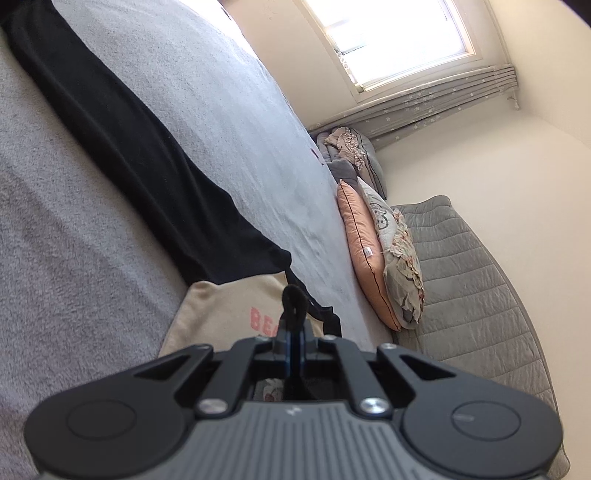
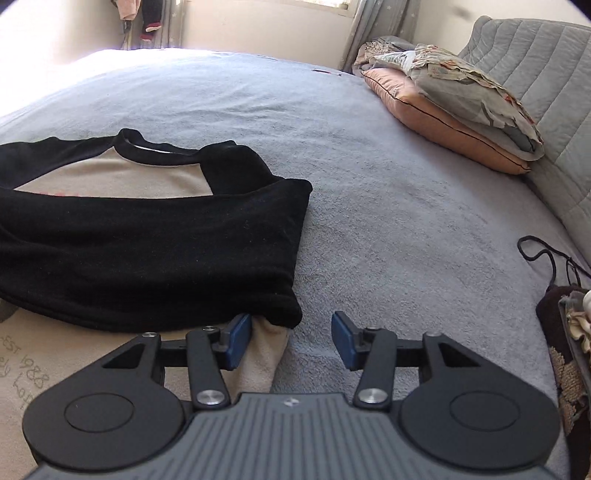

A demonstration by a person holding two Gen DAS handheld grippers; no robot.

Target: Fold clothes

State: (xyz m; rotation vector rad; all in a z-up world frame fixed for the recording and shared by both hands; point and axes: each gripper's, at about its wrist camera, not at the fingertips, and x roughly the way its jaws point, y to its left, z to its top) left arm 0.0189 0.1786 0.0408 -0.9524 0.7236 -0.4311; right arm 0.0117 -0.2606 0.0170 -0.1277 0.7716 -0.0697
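A cream sweatshirt (image 2: 122, 177) with black sleeves lies on the grey bed cover (image 2: 388, 221). One black sleeve (image 2: 147, 254) is folded across its body. In the right wrist view my right gripper (image 2: 291, 339) stands open at the garment's near right corner. The cream hem (image 2: 266, 350) lies beside its left blue pad (image 2: 238, 341), and neither pad presses on it. In the left wrist view the other black sleeve (image 1: 122, 140) runs from the upper left down to my left gripper (image 1: 293, 334). That gripper is shut on a pinch of the sleeve's black end (image 1: 293, 301), above the cream body with pink letters (image 1: 229, 314).
Pillows, one orange (image 2: 443, 118) and one patterned grey (image 2: 476, 96), lean against the grey quilted headboard (image 2: 546, 85) at the bed's right. A dark bag with a black cord (image 2: 561, 332) lies at the right edge. A window (image 1: 399, 33) and curtain are beyond the bed.
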